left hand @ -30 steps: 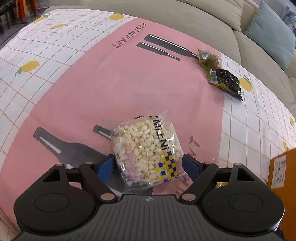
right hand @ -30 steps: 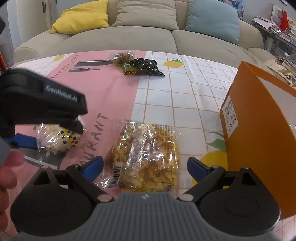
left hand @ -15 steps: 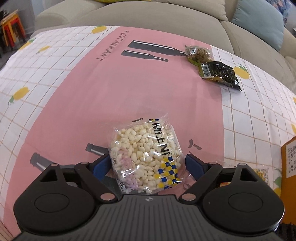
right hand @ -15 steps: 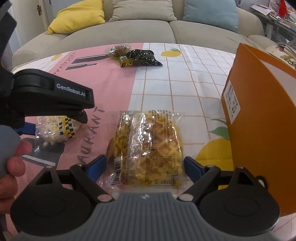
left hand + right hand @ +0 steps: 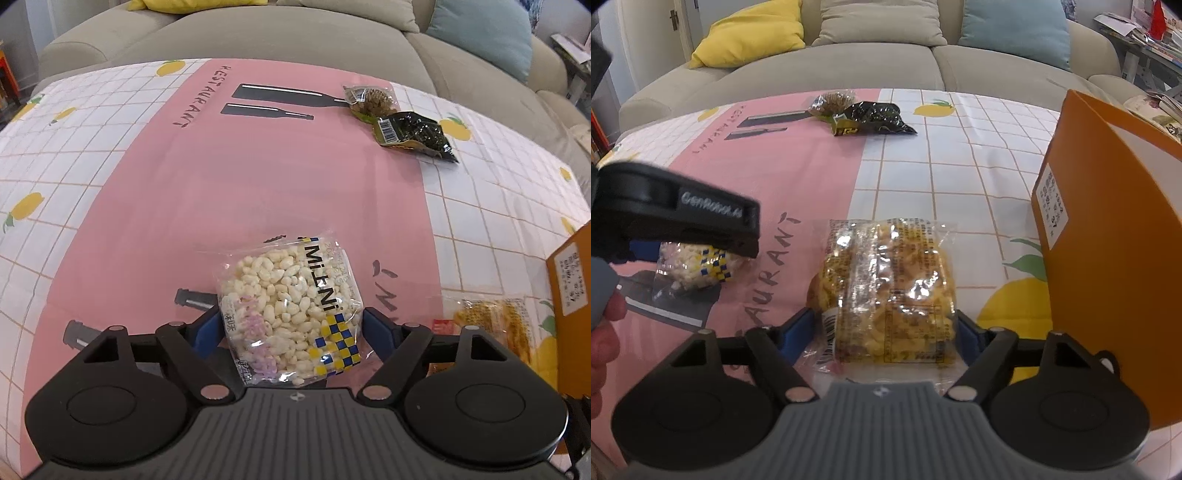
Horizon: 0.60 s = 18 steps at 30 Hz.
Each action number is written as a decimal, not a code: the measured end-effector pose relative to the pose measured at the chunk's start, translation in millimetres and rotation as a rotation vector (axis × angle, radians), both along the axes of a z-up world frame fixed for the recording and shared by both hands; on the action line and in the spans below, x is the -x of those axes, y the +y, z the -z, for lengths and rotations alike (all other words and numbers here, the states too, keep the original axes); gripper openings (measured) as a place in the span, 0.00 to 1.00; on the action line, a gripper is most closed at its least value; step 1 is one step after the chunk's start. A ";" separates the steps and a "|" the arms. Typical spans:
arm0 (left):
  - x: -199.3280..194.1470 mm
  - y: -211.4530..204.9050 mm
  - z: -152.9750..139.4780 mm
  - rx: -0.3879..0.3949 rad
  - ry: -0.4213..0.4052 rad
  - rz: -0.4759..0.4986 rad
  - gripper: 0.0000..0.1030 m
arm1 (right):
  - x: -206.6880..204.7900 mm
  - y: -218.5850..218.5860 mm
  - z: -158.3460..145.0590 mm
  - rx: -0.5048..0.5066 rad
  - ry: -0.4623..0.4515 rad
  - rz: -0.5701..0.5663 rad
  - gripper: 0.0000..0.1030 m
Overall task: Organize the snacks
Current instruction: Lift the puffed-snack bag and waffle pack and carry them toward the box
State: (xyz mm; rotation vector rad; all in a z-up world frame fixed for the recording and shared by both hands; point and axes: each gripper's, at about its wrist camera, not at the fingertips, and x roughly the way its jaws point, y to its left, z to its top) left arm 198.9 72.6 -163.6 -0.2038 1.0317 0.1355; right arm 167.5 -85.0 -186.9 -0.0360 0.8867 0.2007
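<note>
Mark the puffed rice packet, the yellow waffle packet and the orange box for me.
puffed rice packet (image 5: pixel 284 295), left wrist view, middle of the clear bag.
yellow waffle packet (image 5: pixel 890 291), right wrist view, centre of the wrapper.
orange box (image 5: pixel 1108 266), right wrist view, its near orange side.

Snack bags (image 5: pixel 291 314) – glossy clear plastic; tablecloth (image 5: pixel 258 184) – smooth

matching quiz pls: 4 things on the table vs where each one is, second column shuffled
Things:
1. puffed rice bag
2. waffle pack
3. dark snack bag
4. orange box

Places:
A. far side, near the sofa
B. standing at the right edge
C. between the left tongs
D. between the right tongs

Pairs: 1-C, 2-D, 3-A, 4-B
</note>
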 end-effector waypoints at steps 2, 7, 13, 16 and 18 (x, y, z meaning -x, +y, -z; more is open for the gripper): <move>7.1 3.2 0.0 0.016 -0.013 0.011 0.88 | 0.4 -1.5 -1.6 -0.012 0.004 -0.006 0.67; 26.9 7.8 -3.6 0.031 -0.027 0.038 0.88 | 2.3 -2.6 -4.4 -0.008 0.006 -0.013 0.64; 48.3 11.7 -18.6 0.035 -0.053 0.058 0.87 | 8.2 -7.6 -18.0 -0.029 -0.011 -0.008 0.62; 58.3 11.8 -32.2 0.035 -0.077 0.060 0.88 | 13.1 -9.2 -28.3 -0.040 -0.030 -0.010 0.62; 65.6 12.1 -42.2 0.043 -0.091 0.059 0.87 | 18.5 -10.9 -36.9 -0.051 -0.051 -0.015 0.62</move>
